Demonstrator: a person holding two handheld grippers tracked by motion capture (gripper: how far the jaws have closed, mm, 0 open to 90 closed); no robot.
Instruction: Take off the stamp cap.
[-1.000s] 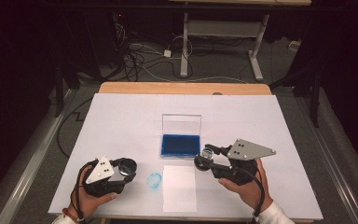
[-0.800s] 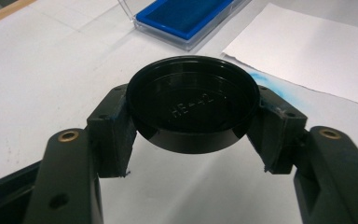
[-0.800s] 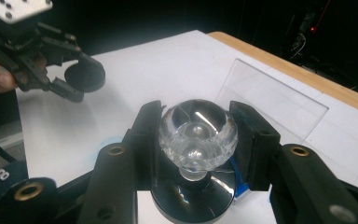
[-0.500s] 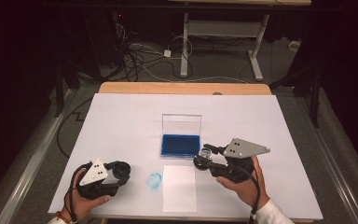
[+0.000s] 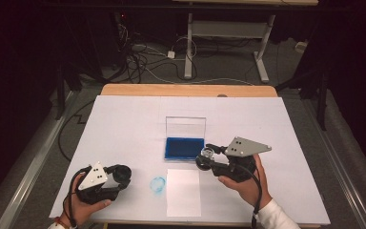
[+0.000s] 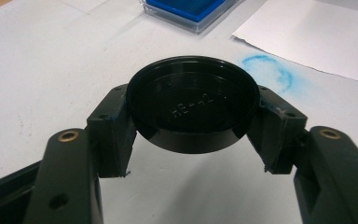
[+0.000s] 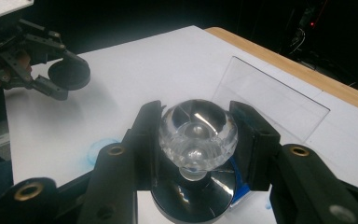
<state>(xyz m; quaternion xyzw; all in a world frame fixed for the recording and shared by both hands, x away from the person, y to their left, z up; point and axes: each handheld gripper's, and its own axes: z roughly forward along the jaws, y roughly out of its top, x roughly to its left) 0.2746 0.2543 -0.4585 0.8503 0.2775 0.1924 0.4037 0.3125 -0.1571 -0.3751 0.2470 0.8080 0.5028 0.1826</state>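
My left gripper (image 5: 120, 175) sits at the near left of the white table, shut on a round black cap (image 6: 193, 105) held flat between its jaws. In the right gripper view the same cap (image 7: 69, 73) shows at the far left. My right gripper (image 5: 206, 156) hovers at the near right corner of the blue ink pad (image 5: 184, 148). It is shut on the clear faceted knob (image 7: 198, 133) of a stamp, and the stamp's black round base (image 7: 193, 198) hangs below the jaws. The pad's clear lid (image 5: 186, 126) stands open behind it.
A white sheet of paper (image 5: 183, 192) lies in front of the ink pad. A faint blue ring mark (image 5: 157, 183) is on the table between the cap and the paper. The table's wooden far edge (image 5: 186, 89) borders a dark floor with cables.
The left gripper with the cap has shifted slightly to the left. The right gripper with the stamp has hardly moved.
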